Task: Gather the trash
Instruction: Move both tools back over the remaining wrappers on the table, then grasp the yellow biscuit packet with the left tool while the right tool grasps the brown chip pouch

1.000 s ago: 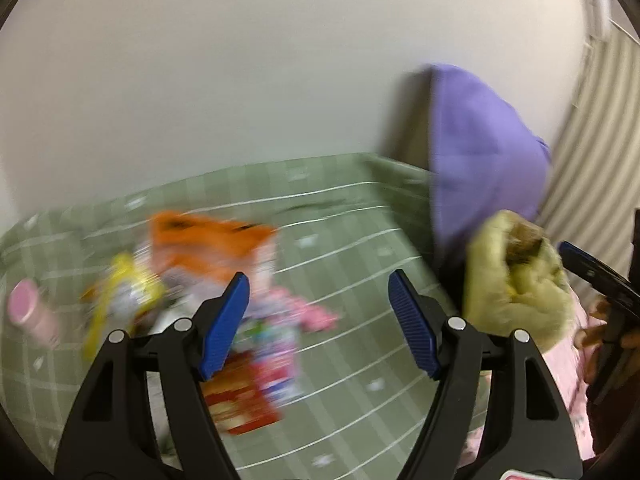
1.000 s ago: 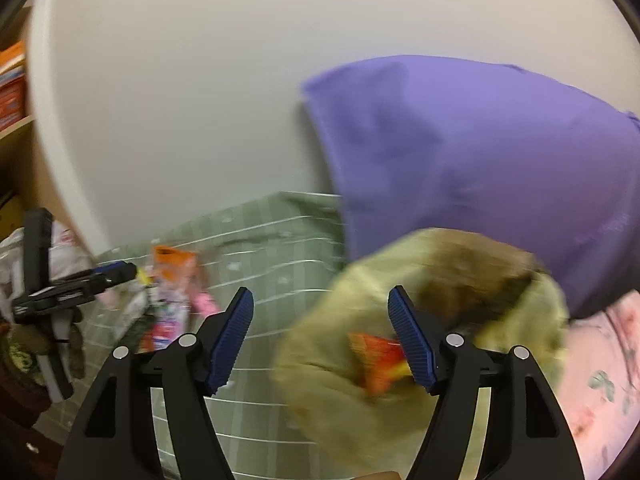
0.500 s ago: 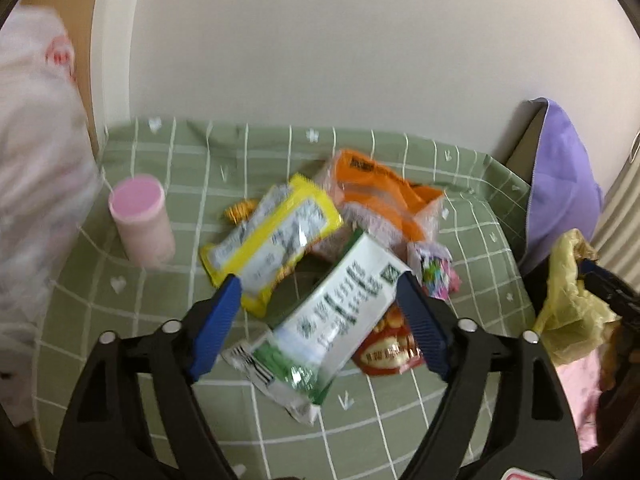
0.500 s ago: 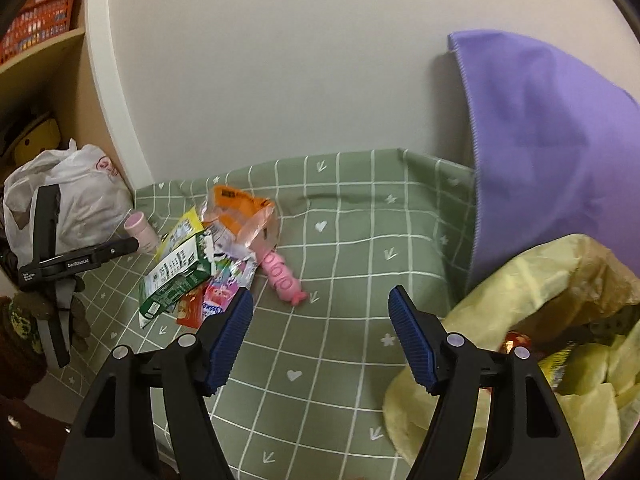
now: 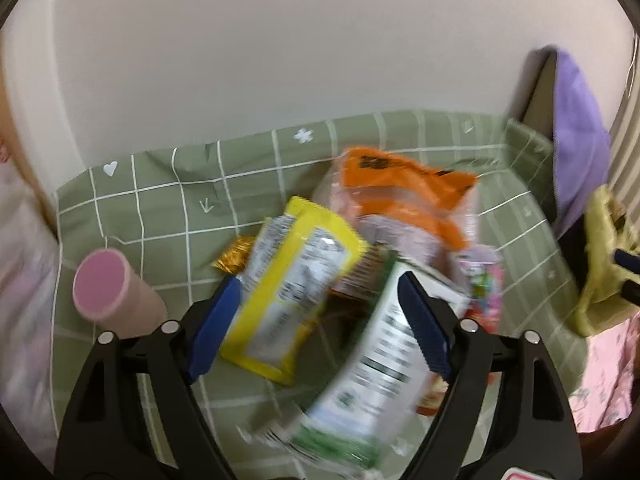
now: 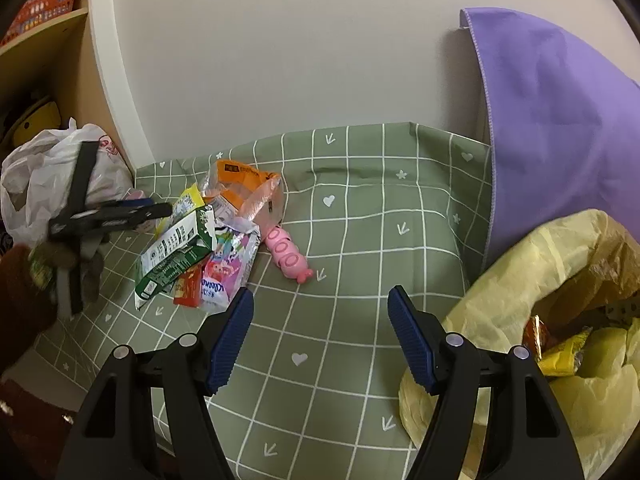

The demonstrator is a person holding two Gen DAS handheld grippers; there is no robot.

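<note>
the green checked tablecloth with white hearts and arrows (image 6: 360, 240) covers the table and serves as the landmark here. past its far right corner one large purple fabric cushion (image 6: 560, 128) leans on the wall. off the cloth's right edge slumps one crumpled yellow plastic trash bag (image 6: 532, 264), its mouth gaping, with a few wrappers visible inside. off the cloth's left edge sits one white plastic shopping bag (image 6: 44, 168) under a wooden shelf unit (image 6: 44, 40).

on the left half of the cloth lies one heap of trash. counted in it: one orange and clear plastic snack bag (image 5: 404, 200) at the far side, one green and white milk carton (image 5: 372, 364) flattened toward the near side, one yellow snack wrapper (image 5: 296, 288) left of the carton, one pink and white printed packet (image 6: 230, 264), one red sachet (image 6: 188, 288) and one small gold foil wrapper (image 5: 236, 256); the left view is blurred, so finer detail is unclear. just right of the heap lies one pink sausage-shaped toy (image 6: 288, 256). left of the heap stands one pink cylindrical tube (image 5: 108, 292).

two grippers show. the left hand-held gripper (image 5: 320, 324) hovers over the heap, jaws spread wide, the yellow wrapper and carton seen between them, nothing clamped. the right hand-held gripper (image 6: 320, 336) hangs over the bare near part of the cloth, beside the yellow bag, jaws likewise spread and holding nothing.
</note>
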